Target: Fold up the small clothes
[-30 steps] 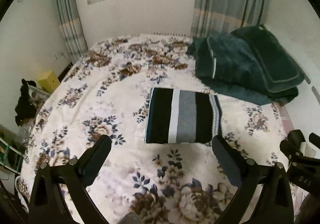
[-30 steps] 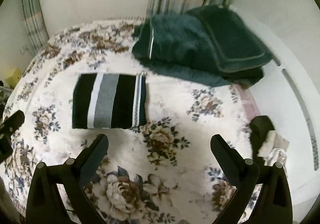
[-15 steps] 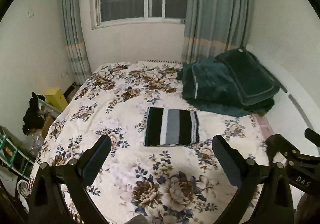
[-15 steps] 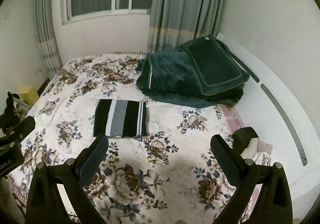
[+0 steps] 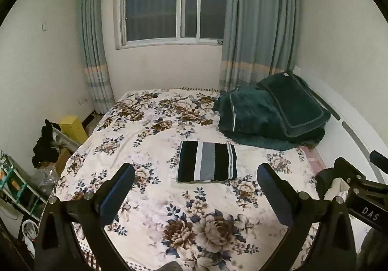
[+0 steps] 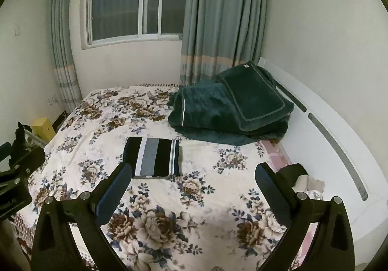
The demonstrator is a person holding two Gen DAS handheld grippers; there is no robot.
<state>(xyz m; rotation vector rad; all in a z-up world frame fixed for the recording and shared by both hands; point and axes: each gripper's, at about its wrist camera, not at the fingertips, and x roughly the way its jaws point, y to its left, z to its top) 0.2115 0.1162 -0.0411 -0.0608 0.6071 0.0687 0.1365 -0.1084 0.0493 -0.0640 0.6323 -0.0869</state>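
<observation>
Left wrist view, claws [image 5: 196, 175] wide, pulled farther from folded garment [image 5: 207, 161]

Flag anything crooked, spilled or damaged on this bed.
Nothing stands out. The striped garment lies flat as a neat folded rectangle on the floral bedspread, apart from the green blanket pile. Both grippers are open and empty.

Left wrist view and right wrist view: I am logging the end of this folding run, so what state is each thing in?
Striped garment: folded into a flat rectangle, lying on the bedsheet.
Left hand-held gripper: open, empty, above the bed.
Right hand-held gripper: open, empty, above the bed.
Green blanket: loosely folded, heaped by the headboard.
Curtains: drawn open.
Window: looks shut.
</observation>
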